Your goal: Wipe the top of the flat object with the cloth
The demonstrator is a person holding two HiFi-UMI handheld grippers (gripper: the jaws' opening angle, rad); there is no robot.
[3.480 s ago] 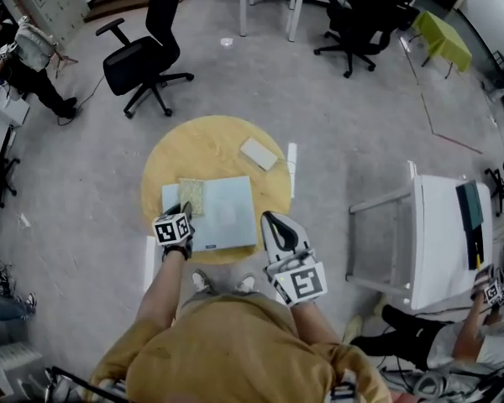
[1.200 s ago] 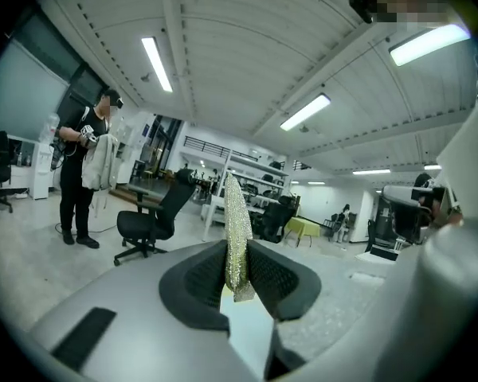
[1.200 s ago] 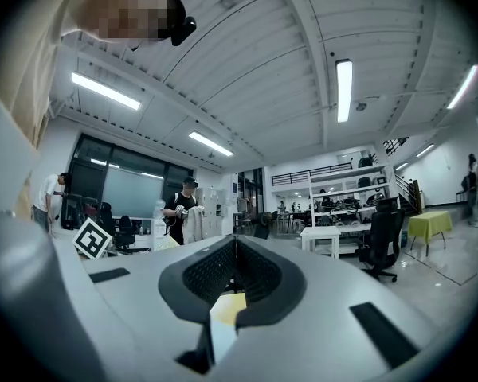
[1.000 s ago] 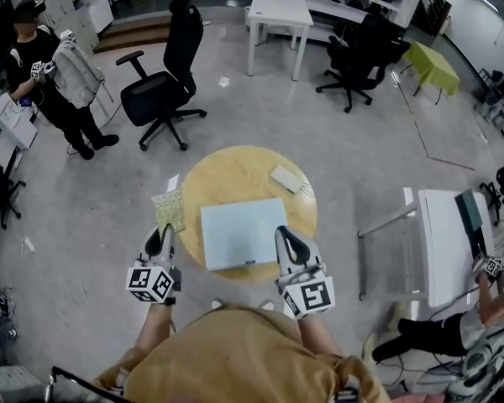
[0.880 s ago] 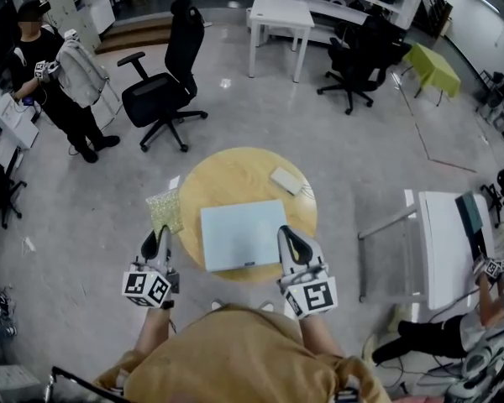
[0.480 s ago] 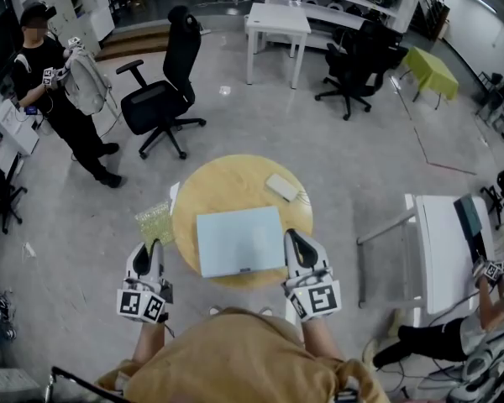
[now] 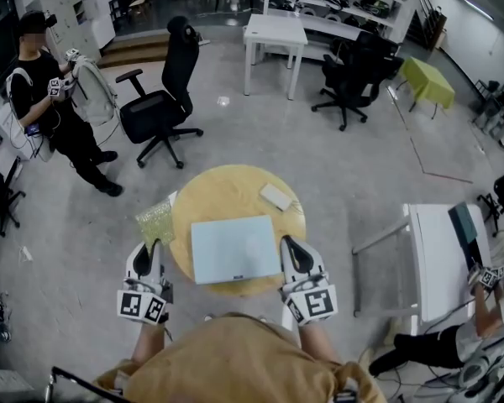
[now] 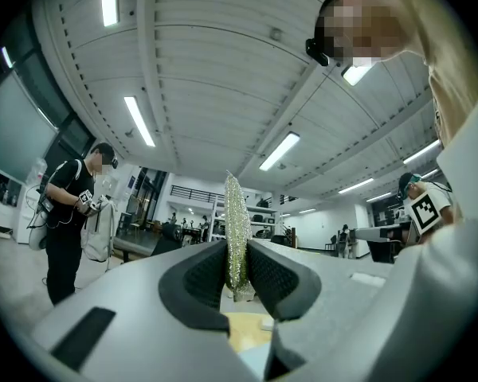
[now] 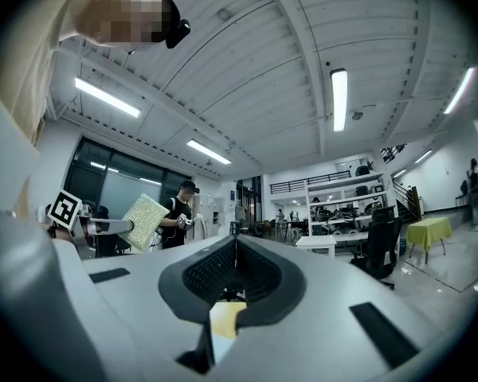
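Left gripper sits low and close to the torso, left of the round table and outside its rim, marker cube toward the body. The left gripper view looks up at the ceiling, so its nose is tilted upward. Jaws are clamped on the cloth. In the left gripper view the cloth stands edge-on between the pads, sticking up past the tips of the left gripper.

Right gripper is tucked in the same way, just beside the near-right corner of the flat object; can't tell if it touches. It is also tilted up. In its own view the right gripper has its jaws pressed together with nothing between them. That view also catches the cloth held up in the air off to its left.

The flat object is a pale blue panel lying flat on the near half of the table. A small white block lies behind it, apart from it.

Diff vs earlier:
- 3.5 s ago the left gripper was over the panel's near-left corner with the cloth lying on top. Now the cloth is off the panel and clear of the table.
- From 1.0 s ago to now the left gripper pulled further back and left.
- The right gripper has barely moved.
- The panel and the block are unchanged.
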